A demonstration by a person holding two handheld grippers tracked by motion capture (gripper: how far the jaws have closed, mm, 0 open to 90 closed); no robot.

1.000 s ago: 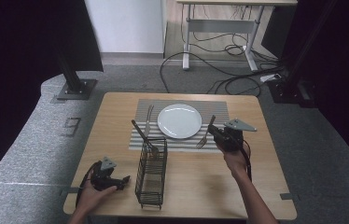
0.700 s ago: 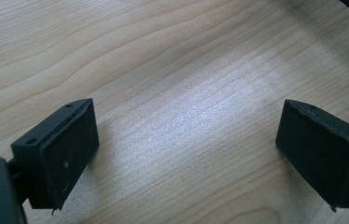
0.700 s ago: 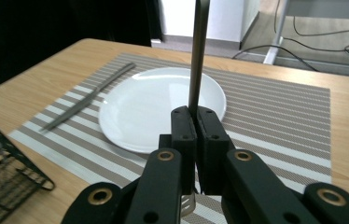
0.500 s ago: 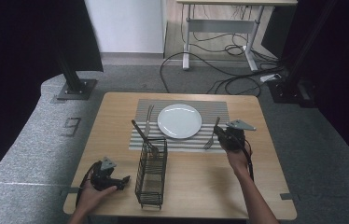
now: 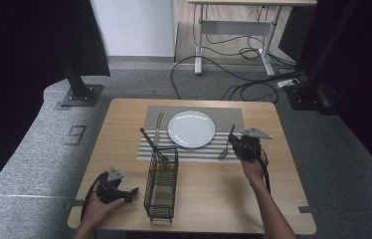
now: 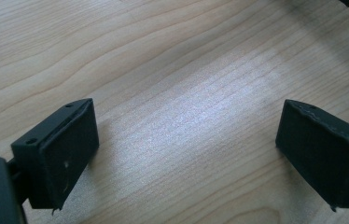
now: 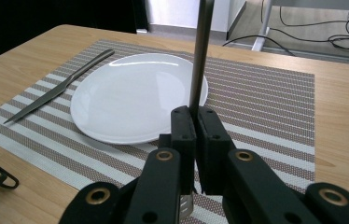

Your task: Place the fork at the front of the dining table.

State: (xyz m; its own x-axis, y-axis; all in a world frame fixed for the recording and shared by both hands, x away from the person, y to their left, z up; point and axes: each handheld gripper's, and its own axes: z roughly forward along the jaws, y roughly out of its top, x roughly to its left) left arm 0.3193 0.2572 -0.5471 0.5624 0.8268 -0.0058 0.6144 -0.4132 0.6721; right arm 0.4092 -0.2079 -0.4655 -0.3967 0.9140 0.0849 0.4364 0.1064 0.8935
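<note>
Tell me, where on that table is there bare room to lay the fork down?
Free: the striped mat right of the plate, below the fork in the right gripper, and wood between rack and right edge. Crowded: left of the plate, where a knife lies.

This is a lab or studio set up for recording, not a home. A small wooden table (image 5: 194,199) stands on grey carpet (image 5: 333,149), flanked by black curtains (image 5: 20,59) and black stands bolted to base plates (image 5: 78,94). Loose cables (image 5: 233,74) snake across the floor towards a height-adjustable desk frame (image 5: 233,30) at the back. On the table a staged dinner setting, a striped placemat (image 5: 229,119) with a white plate (image 5: 191,129), mimics a dining room.
</note>
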